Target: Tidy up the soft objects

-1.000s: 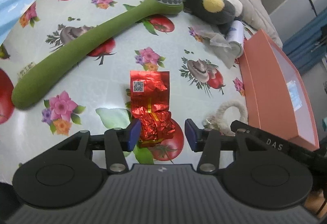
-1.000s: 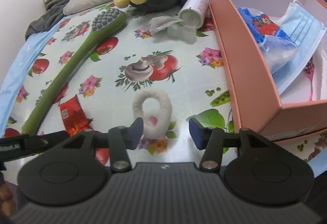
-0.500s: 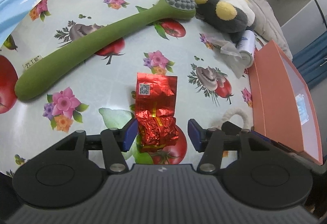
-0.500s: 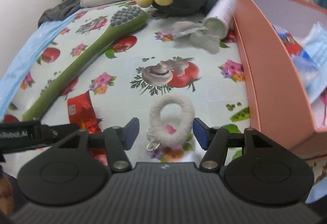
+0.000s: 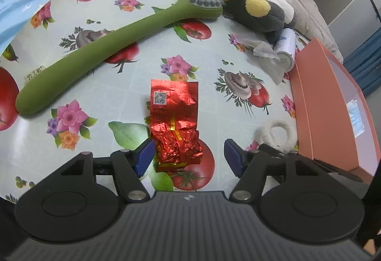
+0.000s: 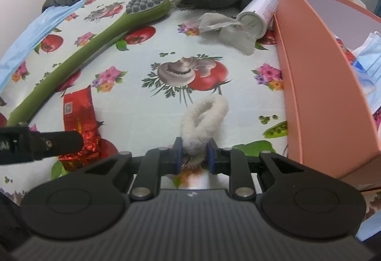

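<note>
One gripper (image 6: pixel 194 154) — around fluffy loop (image 6: pixel 204 115).

QR code on red foil packet (image 5: pixel 175 115); small label on tablecloth (image 5: pixel 35 72), characters unreadable

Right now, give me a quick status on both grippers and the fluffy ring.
Right gripper shut on fluffy ring, ring on the tablecloth. Left gripper open around red packet. Orange box close at right, nothing between.

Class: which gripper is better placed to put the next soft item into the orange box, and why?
Right. The right gripper is shut on the white fluffy loop, beside the orange box. The left gripper is open around the red packet.
</note>
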The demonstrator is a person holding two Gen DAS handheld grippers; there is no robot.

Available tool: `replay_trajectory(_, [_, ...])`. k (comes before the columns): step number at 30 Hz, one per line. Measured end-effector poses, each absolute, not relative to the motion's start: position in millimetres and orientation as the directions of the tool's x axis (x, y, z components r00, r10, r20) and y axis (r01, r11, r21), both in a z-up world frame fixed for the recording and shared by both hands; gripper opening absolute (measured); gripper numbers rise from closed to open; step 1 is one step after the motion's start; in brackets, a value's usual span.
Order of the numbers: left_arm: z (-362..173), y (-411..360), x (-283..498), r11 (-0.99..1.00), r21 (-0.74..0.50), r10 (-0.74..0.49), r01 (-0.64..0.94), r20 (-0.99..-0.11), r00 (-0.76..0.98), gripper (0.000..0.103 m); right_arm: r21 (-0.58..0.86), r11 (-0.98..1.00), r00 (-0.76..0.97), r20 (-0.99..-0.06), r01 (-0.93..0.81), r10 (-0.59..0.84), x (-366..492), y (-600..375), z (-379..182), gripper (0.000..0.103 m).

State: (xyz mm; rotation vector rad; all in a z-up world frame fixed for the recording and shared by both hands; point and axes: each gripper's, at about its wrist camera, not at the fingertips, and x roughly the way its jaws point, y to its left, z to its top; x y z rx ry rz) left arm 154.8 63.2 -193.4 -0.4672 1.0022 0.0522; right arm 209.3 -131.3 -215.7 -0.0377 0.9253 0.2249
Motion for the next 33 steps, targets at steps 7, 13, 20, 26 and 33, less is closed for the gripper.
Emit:
replay_trajectory(7, [-196,44,157,0.941,-0.245,-0.072,-0.232,-0.818,0.571,0.069,0.07,0.975,0.581,-0.793,-0.211,0.183,205,-136,-213,0.023])
replay_trajectory(13, [-206,31,161,0.962,-0.172,-0.023,-0.214,-0.827,0.562,0.065,0.078,0.974,0.568,-0.801,-0.213,0.188,205,-137,-219,0.023])
replay_trajectory(20, [-218,27,161,0.969,-0.158,-0.031,-0.188,-0.838,0.545,0.039,0.091,0.972,0.56,-0.804,-0.217,0.201,204,-139,-218,0.023])
replay_trajectory(26, [-215,33,159,0.964,-0.194,-0.061,-0.184,-0.829,0.556,0.037,0.101,0.974,0.566,-0.8,-0.203,0.201,200,-146,-212,0.023])
replay_trajectory(33, [-202,39,152,0.958,-0.223,-0.076,-0.182,-0.806,0.587,0.036,0.103,0.975,0.584,-0.787,-0.196,0.2,194,-150,-202,0.023])
